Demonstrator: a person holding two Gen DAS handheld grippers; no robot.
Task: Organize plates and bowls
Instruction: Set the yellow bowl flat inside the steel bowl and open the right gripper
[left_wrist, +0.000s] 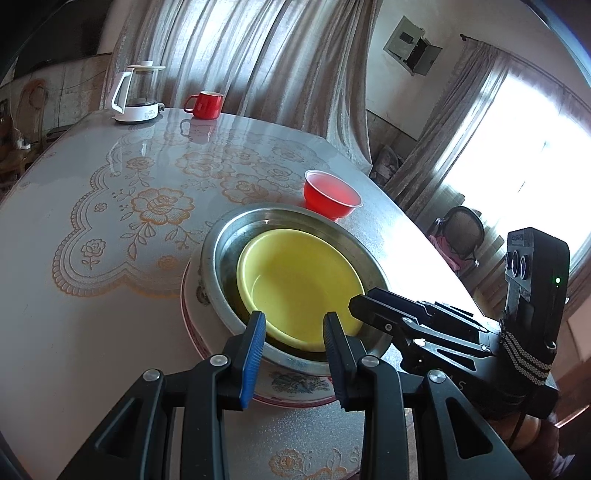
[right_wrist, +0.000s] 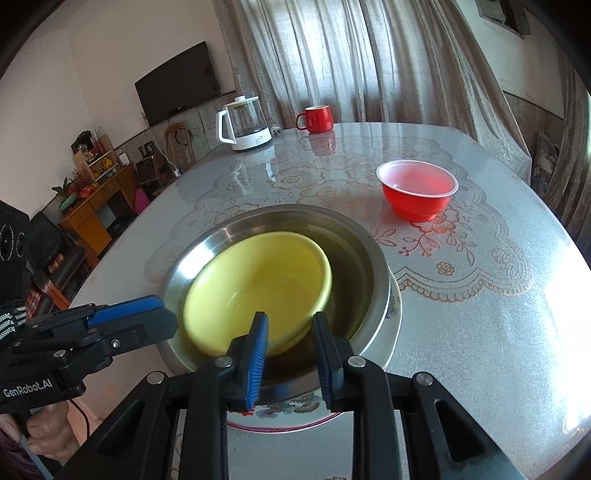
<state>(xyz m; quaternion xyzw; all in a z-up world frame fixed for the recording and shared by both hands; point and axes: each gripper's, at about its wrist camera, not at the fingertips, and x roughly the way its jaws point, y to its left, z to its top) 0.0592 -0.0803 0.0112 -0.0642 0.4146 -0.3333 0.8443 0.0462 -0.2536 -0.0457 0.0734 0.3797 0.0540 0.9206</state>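
Nearest, both pairs of tongs hang with their jaws apart and nothing between them: the left tongs (left_wrist: 295, 332) over the near rim of the stack, the right tongs (right_wrist: 290, 332) at the near edge of it too, the yellow bowl's rim just beyond them.

The stack sits at the near side of the counter (right_wrist: 480, 314). A flowered plate (right_wrist: 295, 417) lies at the bottom, a steel bowl (right_wrist: 362, 258) rests on it, and a yellow bowl (right_wrist: 258, 284) sits tilted inside the steel one, leaning toward its left wall in the right view.

The yellow bowl looks like light, stiff plastic with a smooth, likely slippery surface; its raised rim is the sensible place to pinch. The steel bowl is probably heavier and slick; grip its flat lip. The plate looks ceramic, so breakable.

Farther off, well apart from the stack, stands a red bowl (right_wrist: 417, 194), thin and probably flimsy; take it gently by the rim.

At the far edge are a kettle (right_wrist: 243, 123) and a red mug (right_wrist: 316, 119).
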